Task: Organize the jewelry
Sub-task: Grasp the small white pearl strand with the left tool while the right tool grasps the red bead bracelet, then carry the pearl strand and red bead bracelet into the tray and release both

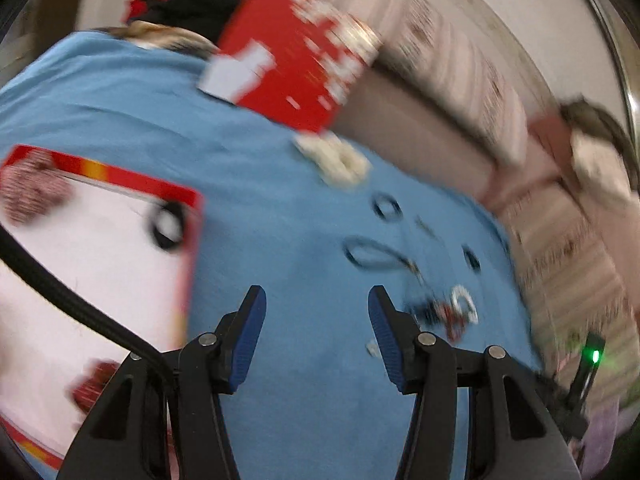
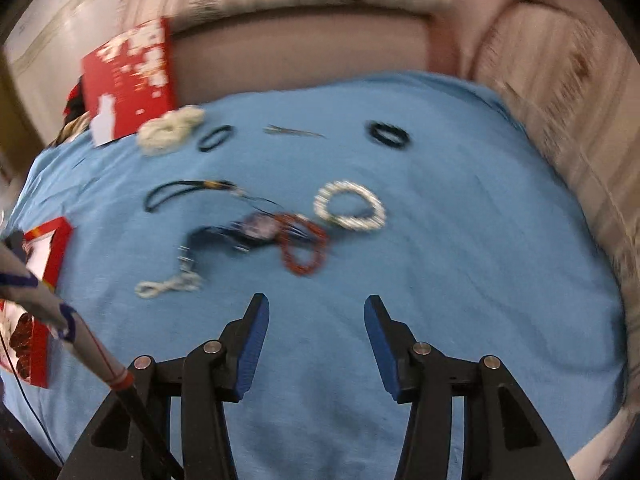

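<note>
Jewelry lies scattered on a blue cloth. In the right wrist view I see a white pearl bracelet, a red bead bracelet, a black bangle, a black hair tie, a cream scrunchie, a black cord necklace and a silver chain. My right gripper hangs open over bare cloth, short of the pieces. My left gripper is open too, with nothing between its fingers, beside a white box with a red rim that holds a black ring.
A red lid leans upright at the cloth's far edge against a beige sofa. The red-rimmed box shows at the left edge of the right wrist view, with a grey handle and cable over it. Both views are blurred.
</note>
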Demonstrator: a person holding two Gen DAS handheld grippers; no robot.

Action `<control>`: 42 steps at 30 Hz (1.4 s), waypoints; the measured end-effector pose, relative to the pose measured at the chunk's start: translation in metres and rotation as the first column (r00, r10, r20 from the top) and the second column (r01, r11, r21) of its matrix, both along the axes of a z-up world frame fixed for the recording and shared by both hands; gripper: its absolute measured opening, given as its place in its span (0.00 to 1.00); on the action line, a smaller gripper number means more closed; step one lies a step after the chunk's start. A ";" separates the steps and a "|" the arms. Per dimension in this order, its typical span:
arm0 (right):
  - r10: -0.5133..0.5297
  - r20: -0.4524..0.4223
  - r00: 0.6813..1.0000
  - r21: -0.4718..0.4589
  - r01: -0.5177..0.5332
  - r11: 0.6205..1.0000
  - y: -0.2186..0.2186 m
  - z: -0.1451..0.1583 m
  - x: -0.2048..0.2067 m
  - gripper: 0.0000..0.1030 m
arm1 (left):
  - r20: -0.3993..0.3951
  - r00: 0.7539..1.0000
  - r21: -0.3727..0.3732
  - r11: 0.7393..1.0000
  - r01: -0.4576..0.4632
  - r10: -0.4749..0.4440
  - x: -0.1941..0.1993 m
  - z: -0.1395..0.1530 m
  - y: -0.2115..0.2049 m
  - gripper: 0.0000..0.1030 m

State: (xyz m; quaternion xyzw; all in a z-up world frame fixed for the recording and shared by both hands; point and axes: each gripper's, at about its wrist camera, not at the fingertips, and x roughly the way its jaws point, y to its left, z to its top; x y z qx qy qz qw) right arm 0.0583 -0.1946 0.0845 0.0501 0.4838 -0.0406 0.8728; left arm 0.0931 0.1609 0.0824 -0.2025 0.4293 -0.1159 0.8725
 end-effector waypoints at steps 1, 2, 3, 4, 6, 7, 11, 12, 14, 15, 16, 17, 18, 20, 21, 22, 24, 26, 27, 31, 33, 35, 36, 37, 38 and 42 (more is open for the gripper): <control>-0.011 -0.002 1.000 0.012 0.011 1.000 -0.007 -0.004 -0.002 0.52 | -0.008 0.999 0.012 0.999 0.034 -0.034 -0.001 -0.006 -0.013 0.50; -0.020 -0.004 1.000 0.031 0.021 0.999 -0.014 -0.009 -0.003 0.52 | -0.017 0.997 0.032 0.997 0.070 -0.069 -0.003 -0.013 -0.027 0.50; -0.023 -0.005 1.000 0.046 0.023 0.999 -0.018 -0.013 -0.003 0.52 | -0.025 0.995 0.050 0.994 0.099 -0.098 -0.006 -0.018 -0.037 0.50; -0.024 -0.005 1.000 0.067 0.025 0.997 -0.021 -0.018 -0.003 0.52 | -0.033 0.991 0.069 0.989 0.131 -0.129 -0.008 -0.024 -0.048 0.50; -0.018 -0.003 1.000 0.102 0.018 0.995 -0.024 -0.026 0.000 0.52 | -0.038 0.984 0.117 0.977 0.179 -0.175 -0.011 -0.034 -0.066 0.50; -0.009 -0.001 1.000 0.125 0.009 0.992 -0.025 -0.031 0.002 0.52 | -0.033 0.980 0.141 0.970 0.198 -0.195 -0.013 -0.037 -0.075 0.50; 0.027 0.007 1.000 0.174 -0.027 0.984 -0.024 -0.044 0.013 0.52 | -0.026 0.958 0.192 0.939 0.284 -0.285 -0.006 -0.046 -0.110 0.50; 0.032 0.010 0.999 0.182 -0.033 0.983 -0.024 -0.047 0.018 0.52 | -0.032 0.952 0.201 0.931 0.304 -0.304 -0.002 -0.049 -0.117 0.50; 0.038 0.023 0.999 0.200 -0.042 0.979 -0.024 -0.050 0.029 0.52 | -0.050 0.939 0.222 0.913 0.343 -0.341 0.007 -0.057 -0.133 0.50; 0.038 0.026 0.999 0.201 -0.042 0.979 -0.024 -0.052 0.033 0.53 | -0.057 0.935 0.224 0.908 0.354 -0.350 0.009 -0.060 -0.139 0.50; 0.037 0.028 0.999 0.202 -0.042 0.978 -0.025 -0.054 0.040 0.54 | -0.067 0.930 0.221 0.903 0.367 -0.362 0.015 -0.064 -0.145 0.50; 0.034 0.026 0.999 0.203 -0.039 0.978 -0.026 -0.058 0.046 0.54 | -0.078 0.925 0.215 0.900 0.379 -0.371 0.020 -0.067 -0.149 0.50; 0.031 0.023 0.999 0.206 -0.035 0.978 -0.027 -0.061 0.050 0.54 | -0.087 0.922 0.211 0.898 0.386 -0.376 0.023 -0.069 -0.153 0.50; 0.021 0.023 1.000 0.227 -0.025 0.974 -0.030 -0.065 0.058 0.54 | -0.096 0.918 0.212 0.893 0.396 -0.384 0.029 -0.073 -0.159 0.50; 0.018 0.028 0.999 0.230 -0.024 0.973 -0.031 -0.066 0.060 0.54 | -0.099 0.917 0.217 0.891 0.399 -0.386 0.031 -0.073 -0.161 0.50; 0.018 0.034 0.999 0.232 -0.026 0.972 -0.031 -0.066 0.063 0.54 | -0.102 0.913 0.220 0.887 0.407 -0.394 0.032 -0.074 -0.164 0.50; 0.024 0.040 0.999 0.235 -0.033 0.971 -0.029 -0.066 0.067 0.44 | -0.114 0.901 0.229 0.872 0.433 -0.418 0.032 -0.077 -0.171 0.35; 0.043 0.026 0.999 0.254 -0.048 0.966 -0.026 -0.068 0.070 0.08 | -0.125 0.900 0.288 0.853 0.435 -0.417 0.029 -0.079 -0.176 0.05; 0.045 0.027 0.999 0.259 -0.051 0.965 -0.025 -0.068 0.070 0.09 | -0.121 0.899 0.280 0.854 0.438 -0.421 0.027 -0.078 -0.176 0.05; 0.059 0.064 0.996 0.242 -0.073 0.968 -0.018 -0.053 0.058 0.08 | -0.102 0.913 0.217 0.887 0.407 -0.394 0.016 -0.067 -0.159 0.05; 0.064 0.084 0.994 0.241 -0.083 0.967 -0.015 -0.041 0.052 0.08 | -0.075 0.925 0.201 0.903 0.379 -0.372 0.008 -0.055 -0.147 0.05; 0.070 0.104 0.992 0.243 -0.094 0.966 -0.012 -0.026 0.047 0.08 | -0.043 0.938 0.177 0.921 0.346 -0.344 0.000 -0.040 -0.130 0.05; 0.075 0.115 0.991 0.245 -0.101 0.964 -0.009 -0.018 0.045 0.08 | -0.024 0.944 0.164 0.931 0.327 -0.328 -0.005 -0.031 -0.119 0.05; 0.079 0.125 0.989 0.246 -0.108 0.963 -0.006 -0.011 0.043 0.08 | -0.006 0.951 0.153 0.939 0.307 -0.310 -0.008 -0.023 -0.108 0.05; 0.086 0.137 0.987 0.244 -0.118 0.962 -0.002 -0.003 0.041 0.08 | 0.011 0.957 0.142 0.948 0.284 -0.289 -0.011 -0.015 -0.097 0.05; 0.144 0.173 0.974 0.238 -0.183 0.954 0.028 0.026 0.035 0.08 | 0.065 0.982 0.099 0.980 0.171 -0.178 -0.022 0.011 -0.040 0.05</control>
